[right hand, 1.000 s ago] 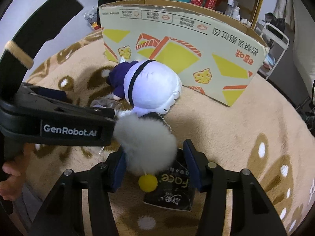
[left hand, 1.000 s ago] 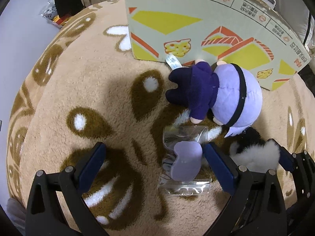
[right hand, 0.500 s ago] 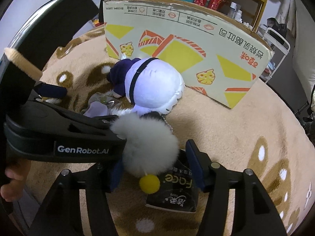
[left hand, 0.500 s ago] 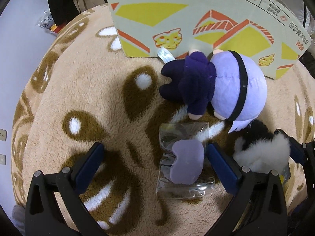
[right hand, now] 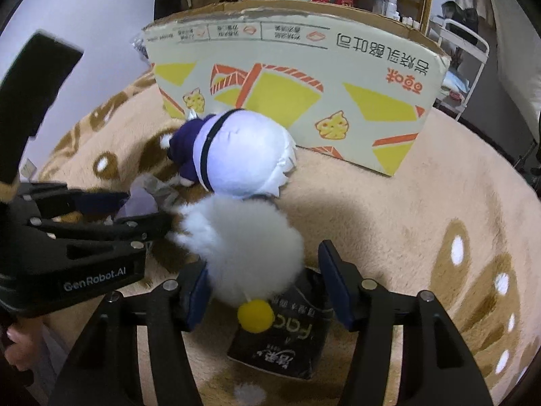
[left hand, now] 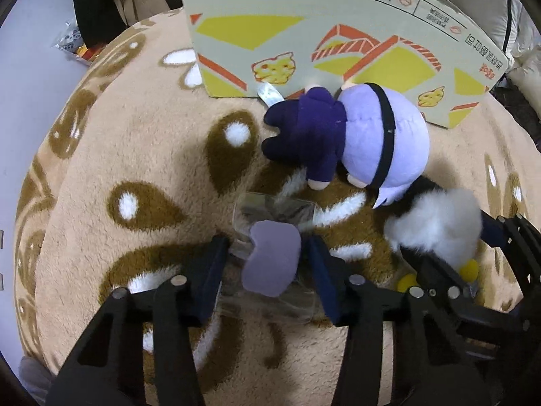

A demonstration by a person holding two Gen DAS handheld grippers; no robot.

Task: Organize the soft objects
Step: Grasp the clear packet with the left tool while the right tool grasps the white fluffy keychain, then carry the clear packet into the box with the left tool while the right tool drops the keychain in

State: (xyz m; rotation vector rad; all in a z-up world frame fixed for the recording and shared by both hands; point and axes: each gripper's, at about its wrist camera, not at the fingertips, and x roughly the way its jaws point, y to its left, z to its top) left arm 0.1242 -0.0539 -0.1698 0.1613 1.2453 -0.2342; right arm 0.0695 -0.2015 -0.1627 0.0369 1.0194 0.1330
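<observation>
Pouch (left hand: pixel 272 264) sits between left fingers (left hand: pixel 216 270), narrowed, not yet gripping; slick film may slip. Right fingers (right hand: pixel 329 270) straddle pompom (right hand: pixel 243 240), loosely.

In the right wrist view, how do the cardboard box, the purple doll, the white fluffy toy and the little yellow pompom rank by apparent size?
Largest to smallest:
1. cardboard box
2. purple doll and white fluffy toy: about alike; the fluffy toy sits nearer the camera, so I won't rank them
3. yellow pompom

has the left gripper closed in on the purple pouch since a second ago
Yes. The left gripper has come forward toward the cardboard box, and its fingers have narrowed around the bagged purple pouch; contact is unclear.
</observation>
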